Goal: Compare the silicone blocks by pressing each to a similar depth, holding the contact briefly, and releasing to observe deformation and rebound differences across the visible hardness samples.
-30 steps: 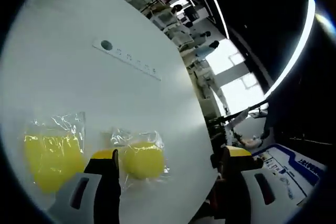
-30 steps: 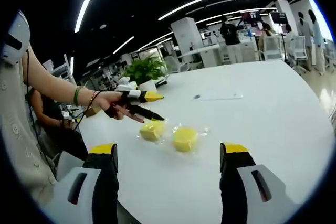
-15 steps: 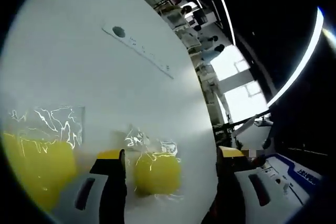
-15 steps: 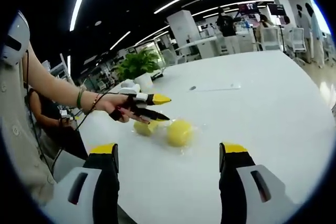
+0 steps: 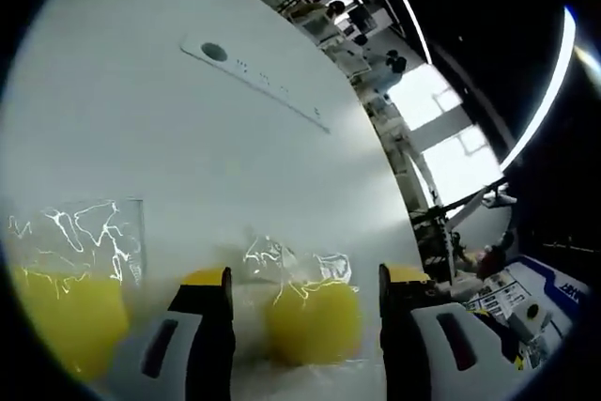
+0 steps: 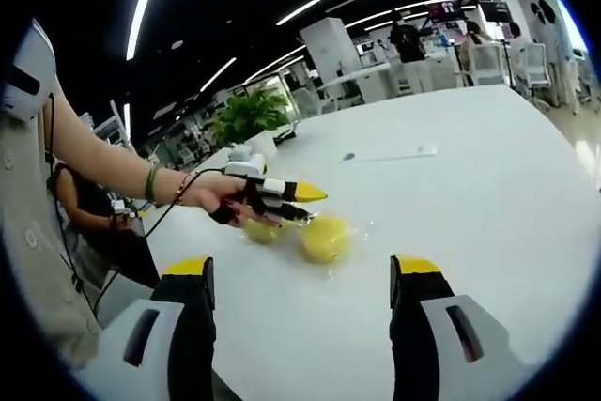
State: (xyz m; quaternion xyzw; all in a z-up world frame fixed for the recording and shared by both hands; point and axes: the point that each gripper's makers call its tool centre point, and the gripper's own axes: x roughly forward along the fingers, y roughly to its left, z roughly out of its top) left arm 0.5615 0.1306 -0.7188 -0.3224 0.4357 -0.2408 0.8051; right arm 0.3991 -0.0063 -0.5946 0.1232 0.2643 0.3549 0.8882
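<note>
While the left tool [image 5: 302, 274] straddles the rounded yellow silicone block [image 5: 313, 321] with its jaws spread wide on either side, nothing is gripped yet, and the chief risk I see lies in the clear plastic wrap [image 5: 299, 262] that bags the sample. That film is crinkled and stands loose above the block, so a jaw closing on it could pinch the wrap first and drag the whole bag across the white tabletop [image 5: 141, 129] instead of squeezing silicone, which would spoil any comparison of depth. A second yellow block [image 5: 66, 312], also bagged, lies well apart to one side in the left gripper view; the press on it needs to match this one, and with the two shapes looking different that may be hard to judge by eye. From the right gripper view the left tool [image 6: 305, 204] hangs over the pair of samples, the nearer round one [image 6: 325, 238] just beside its tips, held by a person's hand [image 6: 218, 196]. The right tool [image 6: 300, 269] waits with its jaws wide apart and holding nothing, well short of the blocks. Smooth tabletop and slick film together suggest the sample could skid out sideways if the squeeze comes off-centre.
</note>
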